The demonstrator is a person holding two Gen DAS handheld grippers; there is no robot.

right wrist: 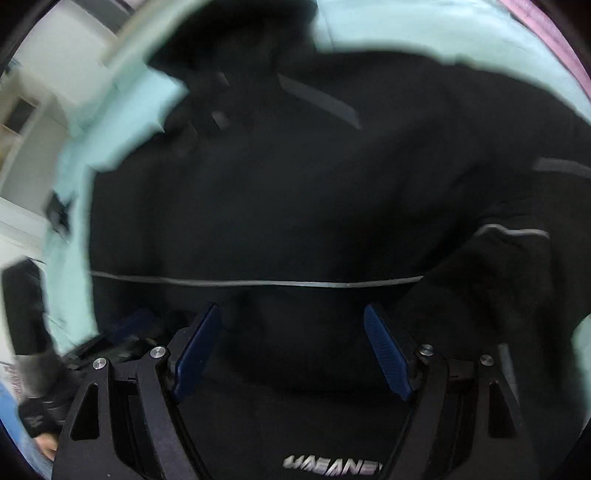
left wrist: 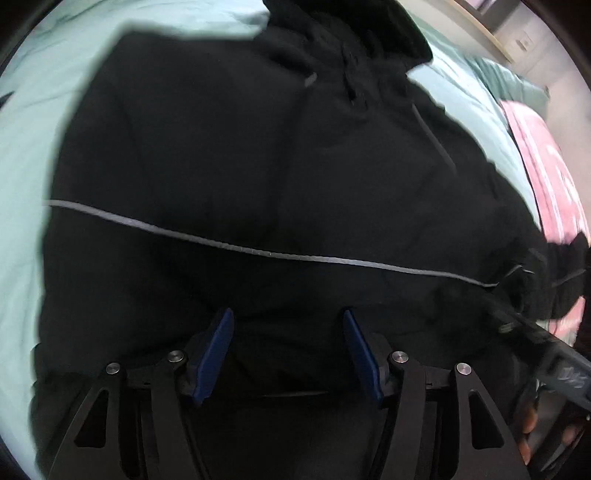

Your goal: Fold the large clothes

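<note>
A large black hooded jacket (left wrist: 258, 155) lies spread on a mint-green bed sheet (left wrist: 26, 155). A thin grey reflective stripe (left wrist: 295, 256) runs across it, and its hood (left wrist: 340, 33) lies at the far end. My left gripper (left wrist: 288, 314) hovers over the jacket's near part below the stripe, blue pads apart, nothing pinched between them. The right wrist view shows the same jacket (right wrist: 295, 184) and stripe (right wrist: 258, 283). My right gripper (right wrist: 292, 308) stands wide open over the near part too. A sleeve (right wrist: 498, 266) is folded in at the right.
A pink cloth (left wrist: 546, 177) lies on the bed to the right of the jacket. The other gripper (left wrist: 554, 369) shows blurred at the right edge of the left wrist view. A pale wall with shelves (right wrist: 33, 110) stands beyond the bed's left side.
</note>
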